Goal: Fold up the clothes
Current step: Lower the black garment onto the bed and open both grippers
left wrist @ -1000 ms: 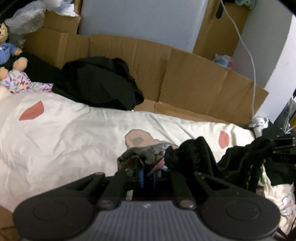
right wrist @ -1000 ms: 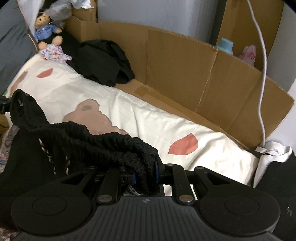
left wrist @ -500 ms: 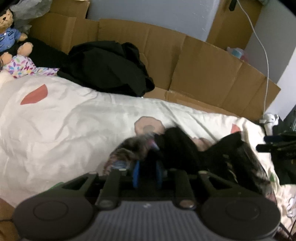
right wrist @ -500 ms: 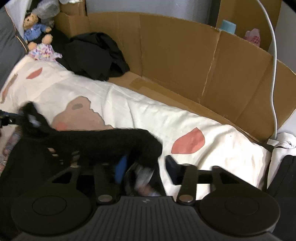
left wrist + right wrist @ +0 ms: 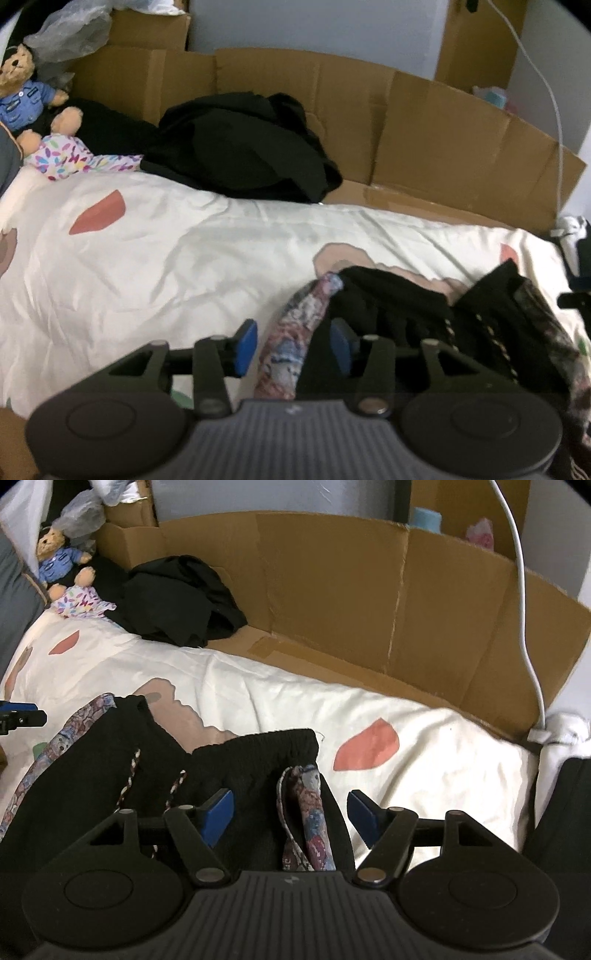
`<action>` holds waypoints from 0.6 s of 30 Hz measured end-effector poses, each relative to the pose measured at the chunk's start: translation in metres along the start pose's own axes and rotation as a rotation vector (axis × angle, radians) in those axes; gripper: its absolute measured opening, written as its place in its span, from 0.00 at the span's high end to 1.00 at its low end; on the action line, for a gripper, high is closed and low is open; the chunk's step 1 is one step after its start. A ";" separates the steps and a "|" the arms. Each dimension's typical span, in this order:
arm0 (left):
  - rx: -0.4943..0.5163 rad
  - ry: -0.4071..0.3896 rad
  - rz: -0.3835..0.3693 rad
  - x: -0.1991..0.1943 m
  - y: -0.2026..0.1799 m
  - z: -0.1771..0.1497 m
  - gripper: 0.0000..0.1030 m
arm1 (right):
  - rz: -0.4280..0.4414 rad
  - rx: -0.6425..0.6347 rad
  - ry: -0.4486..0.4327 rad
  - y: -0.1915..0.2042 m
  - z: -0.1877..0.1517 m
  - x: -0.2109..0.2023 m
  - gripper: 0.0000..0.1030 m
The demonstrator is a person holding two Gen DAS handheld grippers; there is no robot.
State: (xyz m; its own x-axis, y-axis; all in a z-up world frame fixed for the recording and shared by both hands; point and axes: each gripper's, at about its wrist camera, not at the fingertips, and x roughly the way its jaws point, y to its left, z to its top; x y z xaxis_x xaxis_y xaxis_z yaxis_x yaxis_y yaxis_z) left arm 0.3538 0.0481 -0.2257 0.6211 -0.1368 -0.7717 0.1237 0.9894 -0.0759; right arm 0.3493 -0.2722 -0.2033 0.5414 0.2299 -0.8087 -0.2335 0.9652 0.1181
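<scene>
Teddy bear [image 5: 22,98] in blue shirt, cardboard wall [image 5: 332,590], white cable [image 5: 522,602], cream bedsheet [image 5: 166,258]

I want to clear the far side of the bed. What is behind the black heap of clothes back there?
Behind the black clothes heap stands a cardboard wall. Whatever lies under the heap is covered.

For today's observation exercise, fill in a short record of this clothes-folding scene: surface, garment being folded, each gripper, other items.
surface: cream bedspread with red patches
garment: black garment with patterned lining, lying on the bedspread
left gripper: jaws just opened, garment edge between the pads, not pinched
right gripper: jaws just opened, garment edge between them, released
other items: black clothes pile, teddy bear, cardboard wall, white cable
</scene>
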 end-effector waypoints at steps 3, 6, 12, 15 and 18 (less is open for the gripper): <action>-0.038 -0.009 -0.016 0.010 0.004 0.004 0.44 | 0.009 0.047 0.008 -0.011 0.002 0.010 0.31; -0.060 -0.020 -0.048 0.025 0.005 0.010 0.41 | 0.024 0.079 0.017 -0.018 0.001 0.020 0.38; -0.047 -0.014 -0.076 0.058 0.001 0.019 0.41 | 0.043 0.124 0.031 -0.027 0.002 0.044 0.49; -0.035 0.003 -0.073 0.068 -0.001 0.017 0.41 | 0.057 0.150 0.042 -0.033 0.004 0.057 0.49; -0.039 0.029 -0.051 0.078 -0.002 0.010 0.41 | 0.068 0.163 0.060 -0.036 0.004 0.070 0.49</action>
State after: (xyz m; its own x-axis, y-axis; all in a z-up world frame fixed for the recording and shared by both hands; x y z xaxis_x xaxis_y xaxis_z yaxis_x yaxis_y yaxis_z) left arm 0.4096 0.0349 -0.2798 0.5923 -0.1864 -0.7839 0.1238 0.9824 -0.1401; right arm 0.3985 -0.2904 -0.2617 0.4783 0.2920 -0.8283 -0.1312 0.9563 0.2614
